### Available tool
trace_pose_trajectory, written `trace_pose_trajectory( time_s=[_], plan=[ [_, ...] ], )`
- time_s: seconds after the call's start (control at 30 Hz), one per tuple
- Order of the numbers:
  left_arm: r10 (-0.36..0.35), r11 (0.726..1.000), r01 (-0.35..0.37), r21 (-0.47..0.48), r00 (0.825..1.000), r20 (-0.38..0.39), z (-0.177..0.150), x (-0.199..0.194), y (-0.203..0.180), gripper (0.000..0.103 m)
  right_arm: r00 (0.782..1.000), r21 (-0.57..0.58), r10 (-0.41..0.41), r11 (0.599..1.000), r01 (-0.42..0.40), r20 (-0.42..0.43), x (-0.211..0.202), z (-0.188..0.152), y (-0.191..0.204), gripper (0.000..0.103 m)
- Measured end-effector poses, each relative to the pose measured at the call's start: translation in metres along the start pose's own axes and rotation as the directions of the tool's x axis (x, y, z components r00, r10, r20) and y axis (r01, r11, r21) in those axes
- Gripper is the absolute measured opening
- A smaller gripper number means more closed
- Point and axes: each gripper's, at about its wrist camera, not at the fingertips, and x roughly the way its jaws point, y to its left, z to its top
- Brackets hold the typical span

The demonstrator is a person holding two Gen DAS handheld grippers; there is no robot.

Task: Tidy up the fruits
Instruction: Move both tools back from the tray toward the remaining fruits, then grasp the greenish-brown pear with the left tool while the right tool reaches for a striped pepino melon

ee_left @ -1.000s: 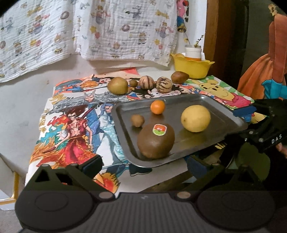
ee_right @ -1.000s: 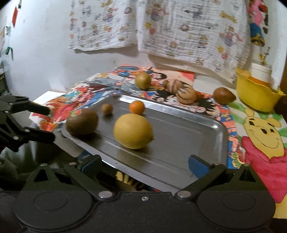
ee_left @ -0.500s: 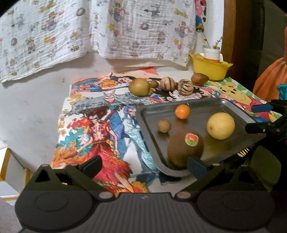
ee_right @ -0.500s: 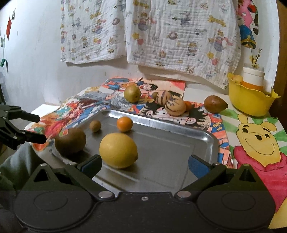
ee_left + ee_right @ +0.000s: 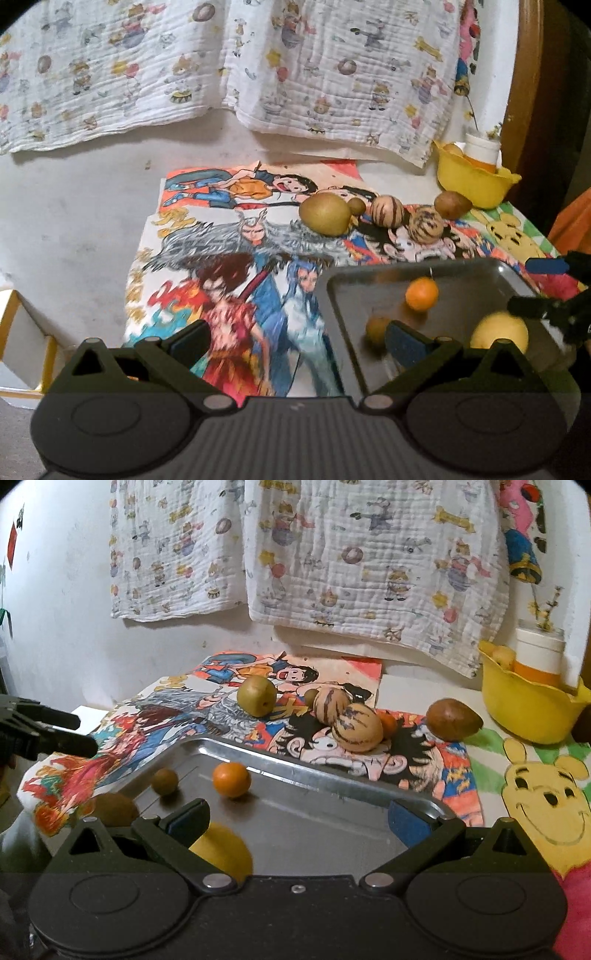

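Note:
A metal tray (image 5: pixel 332 786) lies on the cartoon cloth and holds a small orange (image 5: pixel 231 780), a small brown fruit (image 5: pixel 165 781), a kiwi (image 5: pixel 110 808) and a yellow lemon (image 5: pixel 221 849). In the left wrist view the tray (image 5: pixel 461 269) shows the orange (image 5: pixel 422 294) and lemon (image 5: pixel 498 330). Behind it on the cloth lie a green pear (image 5: pixel 256 695), two striped melons (image 5: pixel 356 728) and a brown fruit (image 5: pixel 453 719). My right gripper (image 5: pixel 297 821) is open over the tray's near edge. My left gripper (image 5: pixel 295 341) is open and empty, left of the tray.
A yellow bowl (image 5: pixel 528 709) with a white-and-orange jar stands at the back right. A patterned cloth hangs on the wall. A white box (image 5: pixel 26 350) sits beside the table's left edge. The other gripper (image 5: pixel 546 306) shows at the right of the left wrist view.
Both views have risen and pulled back from the tray. The left gripper has swung left, so the tray now sits at its right. The fruits stay in place.

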Motion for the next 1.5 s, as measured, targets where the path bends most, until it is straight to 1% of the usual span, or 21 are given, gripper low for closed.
trace_pose_trajectory(
  time_s=[0.23,0.43,0.57,0.67,0.8,0.97,1.03,1.1,1.33,1.4,1.5],
  plan=[
    [-0.031,0.999,0.031,0.013,0.999,-0.009,0.032,0.043,-0.008,0.103,1.000,-0.055,0.004,0.998,-0.006,-0.028,0.033,0.030,-0.009,0.102],
    [-0.028,0.998,0.029,0.047,1.000,-0.011,0.055,0.079,-0.016,0.103,0.998,-0.095,-0.026,0.995,0.021,-0.049,0.062,0.050,-0.020,0.102],
    [-0.033,0.999,0.034,0.039,0.999,-0.024,0.066,0.103,-0.016,0.103,0.994,-0.076,-0.079,0.994,0.074,-0.075,0.083,0.059,-0.025,0.102],
    [-0.037,0.999,0.038,0.037,0.999,-0.030,0.071,0.118,-0.015,0.103,0.989,-0.045,-0.100,0.994,0.096,-0.105,0.100,0.062,-0.031,0.102],
    [-0.030,0.998,0.032,0.055,0.999,-0.038,0.079,0.139,-0.018,0.103,0.986,0.037,-0.077,0.996,0.084,-0.145,0.118,0.066,-0.041,0.102],
    [-0.051,0.998,0.053,0.043,0.997,-0.054,0.088,0.162,-0.018,0.103,0.982,0.135,-0.056,0.988,0.081,-0.183,0.138,0.071,-0.049,0.100],
    [-0.054,0.998,0.056,0.040,0.997,-0.060,0.091,0.171,-0.018,0.103,0.980,0.172,-0.042,0.982,0.076,-0.195,0.144,0.072,-0.051,0.096],
    [-0.056,0.998,0.058,0.036,0.996,-0.065,0.093,0.179,-0.018,0.103,0.979,0.198,-0.034,0.977,0.075,-0.203,0.148,0.073,-0.053,0.095],
    [-0.069,0.998,0.070,0.005,0.995,-0.074,0.097,0.196,-0.016,0.102,0.978,0.242,-0.047,0.965,0.096,-0.202,0.158,0.076,-0.055,0.087],
    [-0.081,0.997,0.081,-0.003,0.994,-0.067,0.098,0.198,-0.015,0.102,0.979,0.259,-0.057,0.960,0.108,-0.197,0.159,0.076,-0.057,0.081],
    [-0.098,0.995,0.098,-0.008,0.993,-0.058,0.099,0.198,-0.015,0.102,0.977,0.274,-0.070,0.953,0.125,-0.203,0.160,0.075,-0.059,0.075]
  ],
)
